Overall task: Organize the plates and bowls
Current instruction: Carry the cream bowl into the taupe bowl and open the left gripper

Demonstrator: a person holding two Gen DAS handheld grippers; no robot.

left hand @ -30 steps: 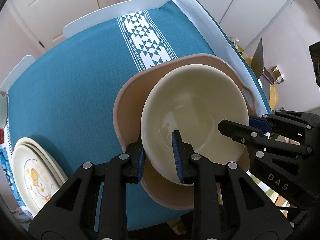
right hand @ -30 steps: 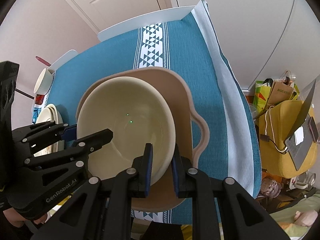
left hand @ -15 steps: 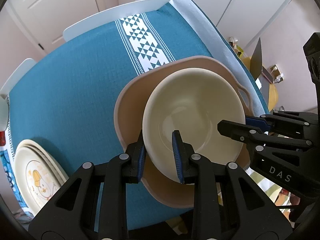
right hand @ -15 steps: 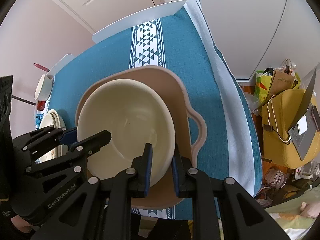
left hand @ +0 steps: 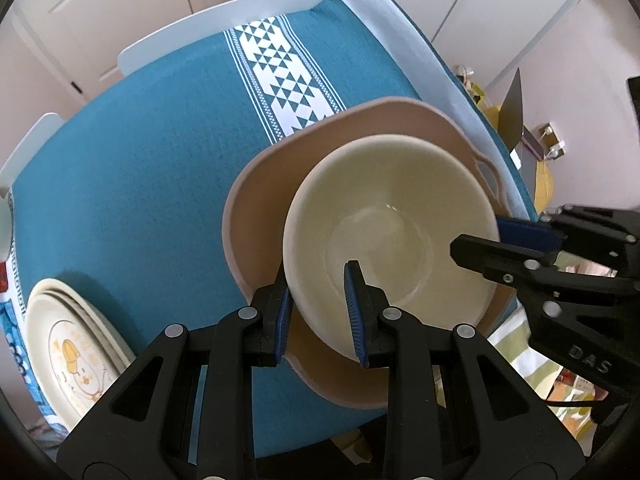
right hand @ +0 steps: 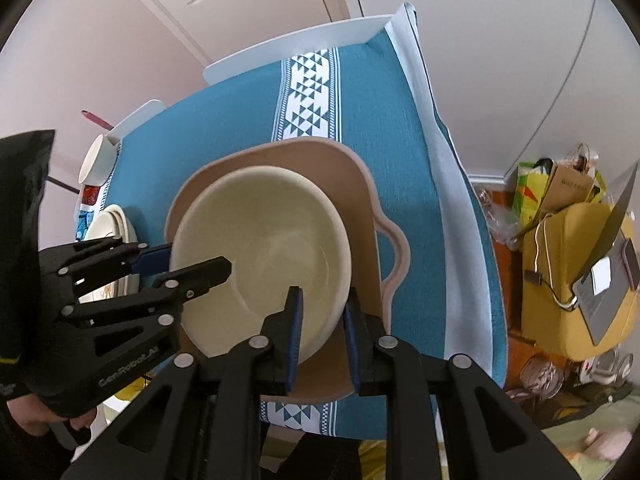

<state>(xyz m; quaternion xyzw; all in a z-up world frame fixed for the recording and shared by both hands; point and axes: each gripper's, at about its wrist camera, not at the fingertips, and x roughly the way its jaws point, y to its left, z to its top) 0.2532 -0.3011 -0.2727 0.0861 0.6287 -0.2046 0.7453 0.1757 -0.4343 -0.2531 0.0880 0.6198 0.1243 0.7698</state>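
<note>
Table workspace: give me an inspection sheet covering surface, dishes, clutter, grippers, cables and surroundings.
Surface: teal tablecloth, white patterned stripe.
Job's things: cream bowl over tan tray; plates stacked at the table edge.
Clutter: white cup at the far edge.
Grippers: left gripper shut on bowl rim; right gripper jaws just opening, rim between them.
Cables: white cable on yellow chair.
Surroundings: white door behind.

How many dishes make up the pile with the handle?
2: the cream bowl lies in the larger pink handled dish on the teal tablecloth. Anything beneath would be hidden.
</note>
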